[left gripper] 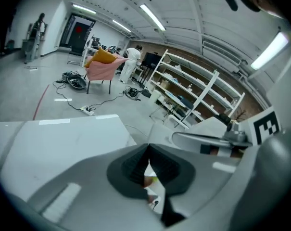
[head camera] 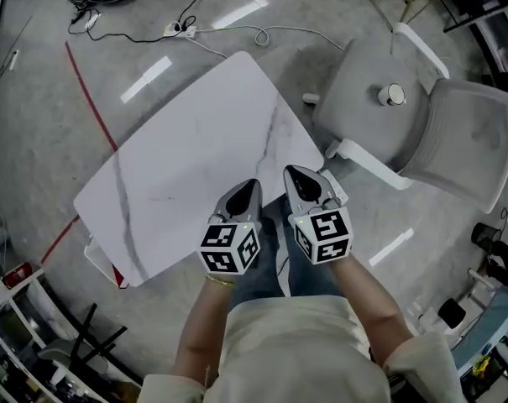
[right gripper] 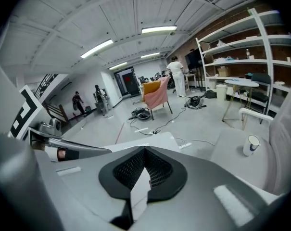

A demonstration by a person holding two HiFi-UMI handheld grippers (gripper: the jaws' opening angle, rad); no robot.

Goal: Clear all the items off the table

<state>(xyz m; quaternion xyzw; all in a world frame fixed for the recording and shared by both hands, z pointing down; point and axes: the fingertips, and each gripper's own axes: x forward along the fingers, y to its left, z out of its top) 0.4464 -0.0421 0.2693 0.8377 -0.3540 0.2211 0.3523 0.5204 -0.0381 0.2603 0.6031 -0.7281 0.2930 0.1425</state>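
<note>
Count: 1 table [head camera: 186,166], 2 tongs, 1 chair [head camera: 463,141], 1 cup [head camera: 394,95].

Table: white marble-look top with grey veins and rounded corners. It sits diagonal in the head view, directly ahead of the person.

Left tongs [head camera: 250,185] and right tongs [head camera: 295,175] are side by side at its near edge. Both are clenched with nothing between the jaws.

Cup is white, upright on the grey chair seat, just right of the table.

One power strip [head camera: 182,30] with cable lies on the floor beyond.
</note>
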